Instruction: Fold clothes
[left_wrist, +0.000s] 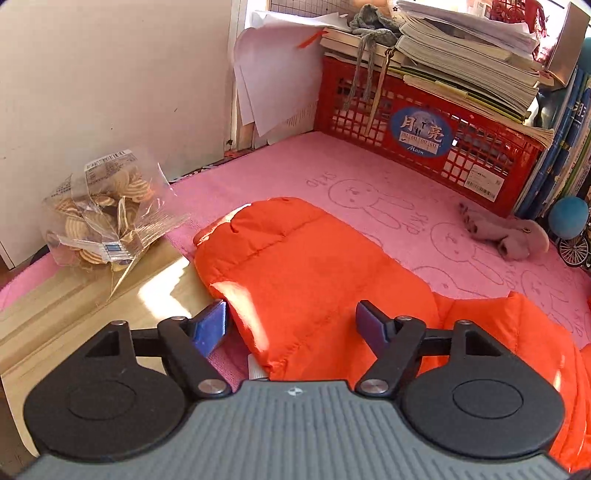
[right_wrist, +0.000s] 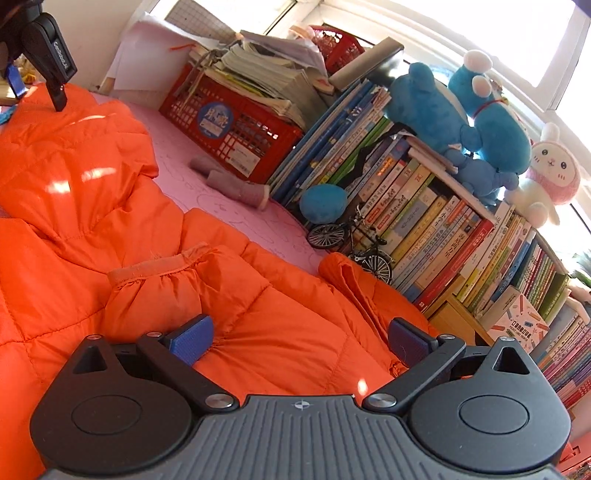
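Our left gripper (left_wrist: 291, 321) has its jaws partly open around the near end of the orange jacket (left_wrist: 295, 266), and they do not seem to pinch it. Our right gripper (right_wrist: 301, 338) is wide open over the jacket and holds nothing. The jacket lies spread on the pink towel (left_wrist: 369, 184), reaching off its left edge onto bare wood. It is puffy, shiny and slippery, with stitched squares and a gathered cuff (right_wrist: 147, 273). We think it could slide out of a weak grip. A fast pull might knock the crinkly cookie bag (left_wrist: 107, 218) nearby.
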